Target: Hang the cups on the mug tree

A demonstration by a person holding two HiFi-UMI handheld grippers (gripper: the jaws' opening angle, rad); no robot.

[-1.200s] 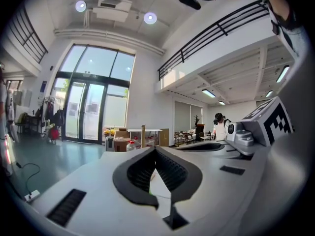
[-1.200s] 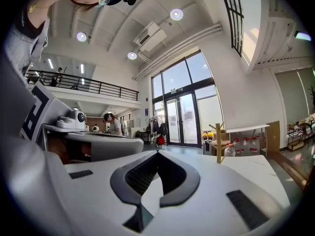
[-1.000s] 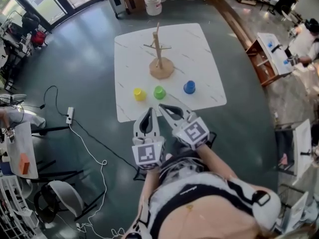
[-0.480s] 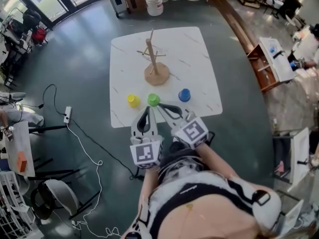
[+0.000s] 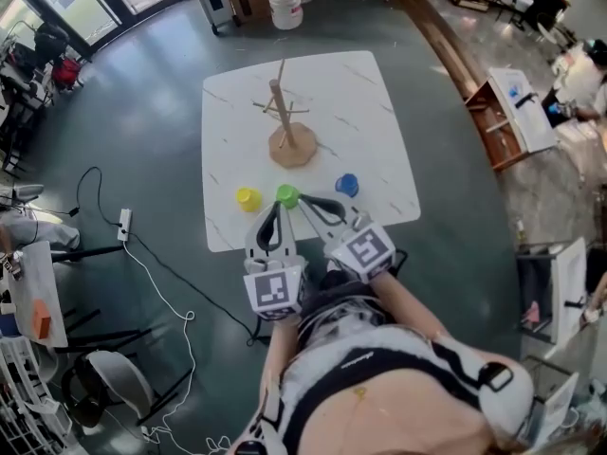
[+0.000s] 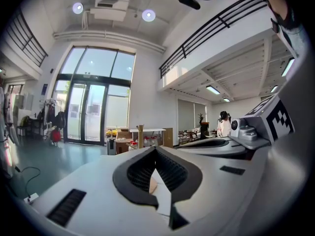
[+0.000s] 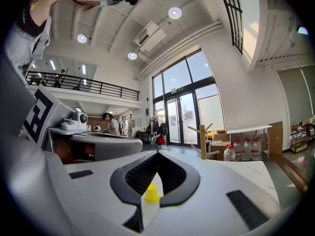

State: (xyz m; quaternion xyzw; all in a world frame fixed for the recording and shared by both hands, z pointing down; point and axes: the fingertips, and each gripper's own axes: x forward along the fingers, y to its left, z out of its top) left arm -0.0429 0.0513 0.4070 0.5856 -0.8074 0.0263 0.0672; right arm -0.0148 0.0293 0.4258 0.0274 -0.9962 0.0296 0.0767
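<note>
White table (image 5: 370, 93) below me, mug tree (image 5: 291, 146) upright mid-table, yellow cup (image 5: 248, 198), green cup (image 5: 287, 195), blue cup (image 5: 347, 185) along near edge

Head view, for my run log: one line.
left gripper shut; right gripper shut; yellow cup, green cup, blue cup on table; wooden mug tree bare

The person wears a cream top (image 5: 408, 391) with black bands and speckled black-and-white sleeves (image 5: 334, 317). The left tongs (image 5: 276, 209) and right tongs (image 5: 307, 201) are pale grey with black ribbed pads (image 6: 140, 170), each topped by a square-marked cube (image 5: 272, 290).
</note>
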